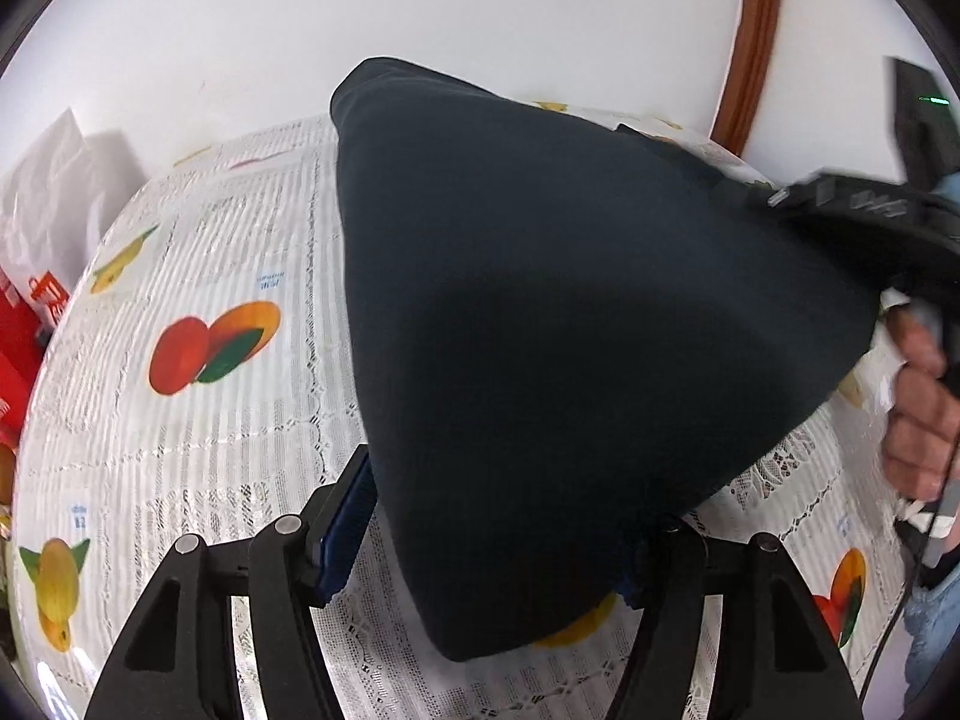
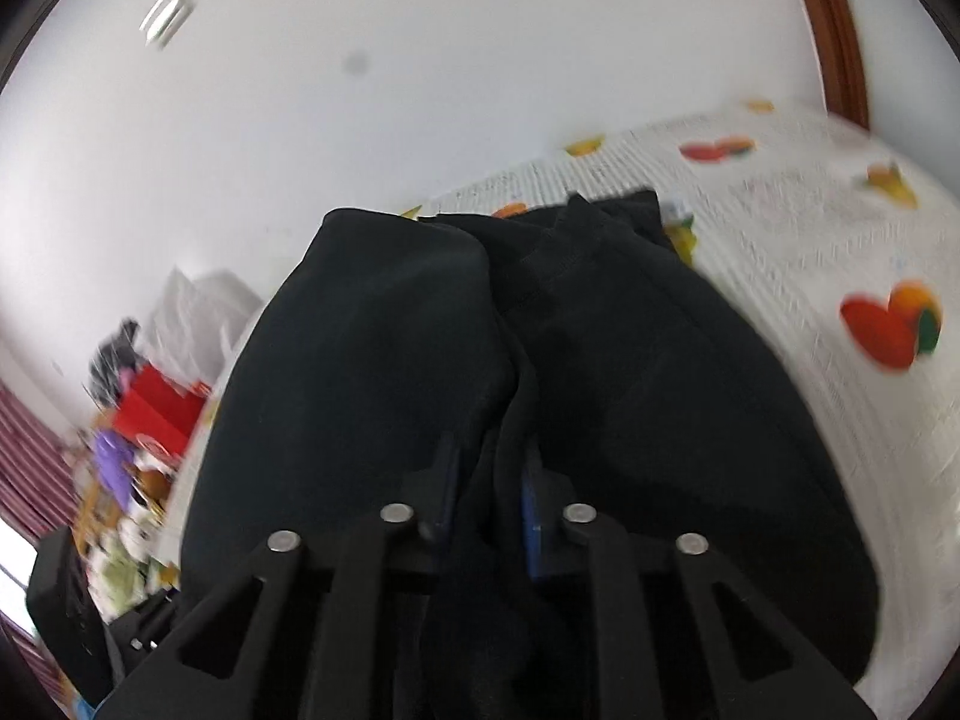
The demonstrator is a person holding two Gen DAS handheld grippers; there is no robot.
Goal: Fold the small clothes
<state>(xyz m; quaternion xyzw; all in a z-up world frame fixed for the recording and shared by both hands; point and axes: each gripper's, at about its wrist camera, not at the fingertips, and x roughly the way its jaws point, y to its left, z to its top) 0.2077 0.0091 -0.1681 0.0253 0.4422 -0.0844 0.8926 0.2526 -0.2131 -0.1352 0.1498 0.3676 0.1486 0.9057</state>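
A dark navy garment (image 1: 570,312) hangs stretched in a broad triangle above the table, one corner drooping low near my left gripper (image 1: 498,498). That gripper stands open and wide. Its left blue pad (image 1: 345,522) shows just beside the cloth's edge, while the cloth hides the right pad. At the right edge of the left wrist view, a person's hand (image 1: 918,402) holds my right gripper (image 1: 780,198), which meets the garment's right corner. In the right wrist view the right gripper (image 2: 489,486) is shut on a bunched fold of the garment (image 2: 372,360), which spills away over the table.
A white lace tablecloth with fruit prints (image 1: 198,276) covers the table. A red bag (image 1: 24,324) and a white plastic bag (image 1: 54,192) stand at its far left by the white wall. Blurred clutter (image 2: 126,480) fills the left side. A brown wooden frame (image 1: 756,42) runs up the wall.
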